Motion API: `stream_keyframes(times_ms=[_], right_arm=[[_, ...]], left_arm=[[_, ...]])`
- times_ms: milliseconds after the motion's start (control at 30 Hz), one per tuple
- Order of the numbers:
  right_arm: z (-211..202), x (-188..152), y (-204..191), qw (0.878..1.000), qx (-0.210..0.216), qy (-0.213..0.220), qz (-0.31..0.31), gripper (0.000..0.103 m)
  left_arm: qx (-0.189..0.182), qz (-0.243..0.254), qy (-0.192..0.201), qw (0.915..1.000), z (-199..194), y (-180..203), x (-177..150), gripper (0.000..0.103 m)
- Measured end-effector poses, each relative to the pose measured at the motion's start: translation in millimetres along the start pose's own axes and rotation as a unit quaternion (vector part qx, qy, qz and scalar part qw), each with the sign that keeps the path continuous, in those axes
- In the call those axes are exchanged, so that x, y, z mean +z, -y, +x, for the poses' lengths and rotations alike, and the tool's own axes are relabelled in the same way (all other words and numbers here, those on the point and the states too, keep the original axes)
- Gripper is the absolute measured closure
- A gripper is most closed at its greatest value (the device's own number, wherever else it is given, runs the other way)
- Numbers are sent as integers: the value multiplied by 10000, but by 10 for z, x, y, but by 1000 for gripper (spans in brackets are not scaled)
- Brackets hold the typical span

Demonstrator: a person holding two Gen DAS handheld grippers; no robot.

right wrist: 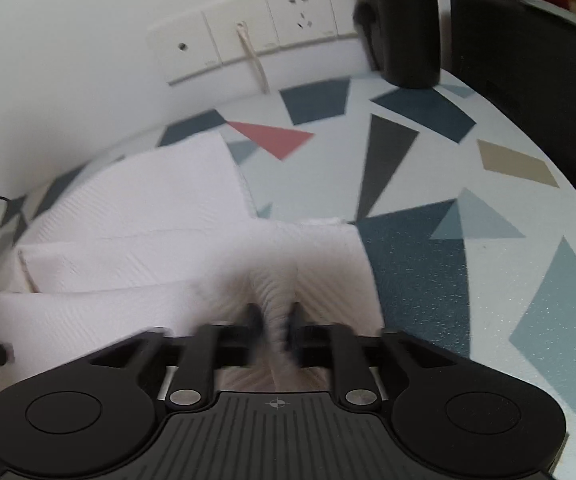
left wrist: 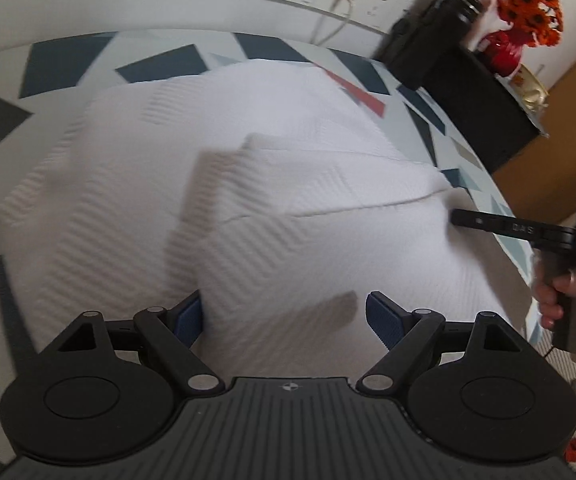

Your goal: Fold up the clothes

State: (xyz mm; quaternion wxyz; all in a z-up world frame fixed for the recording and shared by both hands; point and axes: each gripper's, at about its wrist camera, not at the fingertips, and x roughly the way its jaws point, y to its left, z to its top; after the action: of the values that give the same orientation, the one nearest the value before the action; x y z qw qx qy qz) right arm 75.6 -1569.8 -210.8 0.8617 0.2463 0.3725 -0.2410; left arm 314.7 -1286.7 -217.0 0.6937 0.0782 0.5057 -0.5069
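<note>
On patterned table [right wrist: 428, 280] | white garment [left wrist: 288, 208] lies partly folded, layers overlapping | right gripper [right wrist: 275, 328] pinches an edge | left gripper [left wrist: 283, 312] spread wide, empty | more folding seemingly left

Both wrist views sit low and close over the counter [left wrist: 468, 160], facing the wall; shared: white cloth [right wrist: 135, 208], wall sockets [right wrist: 247, 36].
</note>
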Motion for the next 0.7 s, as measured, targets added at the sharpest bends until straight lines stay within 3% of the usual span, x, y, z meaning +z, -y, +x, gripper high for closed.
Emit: stream_keyframes(times_ms=[33, 67, 100, 133, 167, 233, 267, 300, 367, 400, 433, 533, 700], right_arm=[[1, 17, 3, 9999, -114, 34, -101, 49], [1, 36, 4, 9994, -244, 70, -220, 40], [5, 54, 11, 9988, -342, 97, -323, 28], [29, 70, 33, 9987, -349, 64, -369, 25], [65, 85, 62, 9988, -310, -5, -383, 24], [139, 105, 137, 9995, -175, -130, -228, 20], [147, 111, 151, 9997, -75, -156, -181, 19], [137, 115, 148, 9997, 41, -160, -168, 27], [116, 123, 141, 9994, 274, -168, -143, 53], [96, 119, 120, 9987, 446, -192, -151, 78], [62, 106, 76, 9982, 533, -196, -211, 86], [-56, 75, -82, 9966, 468, -13, -678, 89], [-138, 101, -65, 9978, 517, 99, -402, 90]], left_arm=[[28, 11, 5, 10000, 15, 10, 0, 18], [56, 33, 29, 10000, 16, 19, -3, 18], [84, 66, 71, 9999, 4, 28, -9, 25], [112, 99, 112, 9998, -8, 37, -14, 41], [112, 92, 150, 9998, -29, 36, -17, 47], [41, -3, 236, 9997, -96, 15, -18, 74], [-20, -57, 301, 9995, -139, 2, -23, 79], [-62, -68, 359, 9993, -177, 2, -29, 84], [-111, -10, 463, 9989, -242, 25, -44, 89], [-125, 0, 507, 9986, -269, 35, -52, 91], [-130, -6, 546, 9984, -290, 42, -61, 91], [-146, -25, 660, 9977, -352, 64, -85, 92], [-170, -2, 819, 9965, -454, 115, -119, 94]])
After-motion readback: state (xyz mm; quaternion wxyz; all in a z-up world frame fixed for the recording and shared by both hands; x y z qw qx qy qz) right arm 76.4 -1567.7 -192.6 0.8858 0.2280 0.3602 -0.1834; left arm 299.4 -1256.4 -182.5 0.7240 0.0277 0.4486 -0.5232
